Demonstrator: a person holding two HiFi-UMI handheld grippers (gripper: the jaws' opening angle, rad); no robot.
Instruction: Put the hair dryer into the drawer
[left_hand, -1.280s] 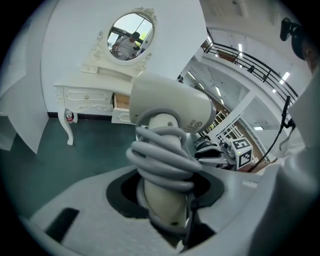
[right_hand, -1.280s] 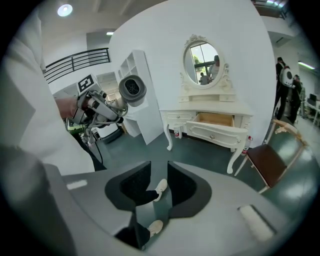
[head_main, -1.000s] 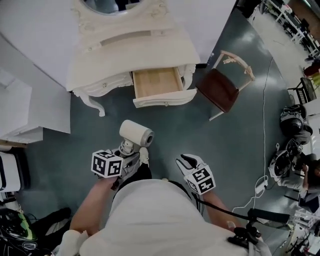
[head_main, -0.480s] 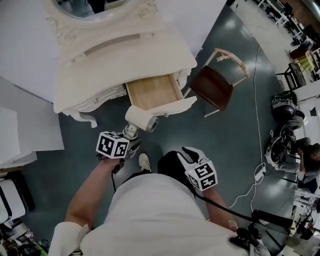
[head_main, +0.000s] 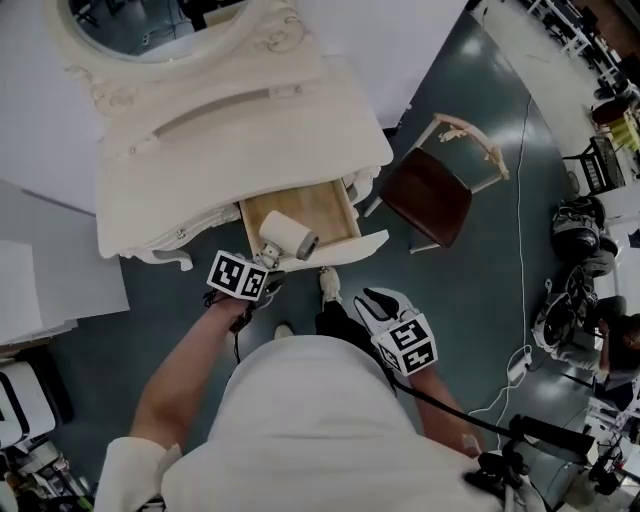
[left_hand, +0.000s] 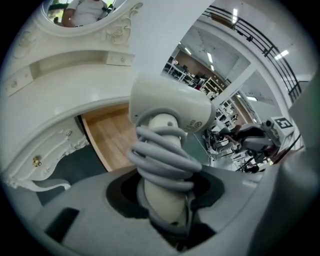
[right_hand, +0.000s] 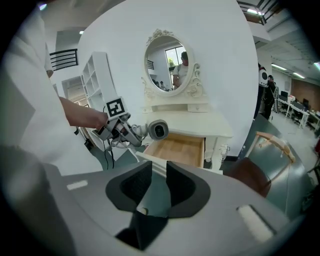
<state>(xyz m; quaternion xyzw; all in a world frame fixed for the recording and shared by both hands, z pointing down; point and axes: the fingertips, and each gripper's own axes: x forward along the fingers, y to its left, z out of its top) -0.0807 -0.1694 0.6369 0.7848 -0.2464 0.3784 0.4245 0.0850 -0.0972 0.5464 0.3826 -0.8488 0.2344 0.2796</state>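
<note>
A white hair dryer (head_main: 287, 235) (left_hand: 167, 107) with its grey cord wound round the handle is held by my left gripper (head_main: 258, 270), shut on the handle (left_hand: 165, 200). Its head hangs over the open wooden drawer (head_main: 322, 203) (left_hand: 112, 137) (right_hand: 181, 149) of the white dressing table (head_main: 220, 120). From the right gripper view the dryer (right_hand: 157, 129) points toward the camera, above the drawer's front left corner. My right gripper (head_main: 372, 305) (right_hand: 154, 187) sits lower right, near the drawer front; its jaws are closing, with a gap still between them and nothing in it.
A brown-seated chair (head_main: 428, 195) (right_hand: 260, 172) stands right of the drawer. The table carries an oval mirror (right_hand: 167, 62) (head_main: 150, 25). A white shelf unit (right_hand: 92, 85) stands left. A white cable (head_main: 520, 250) trails over the grey floor, with gear (head_main: 575, 240) at the right edge.
The left gripper has carried the hair dryer forward from over the floor to over the open drawer. The right gripper has moved forward too. The person has stepped up to the table.
</note>
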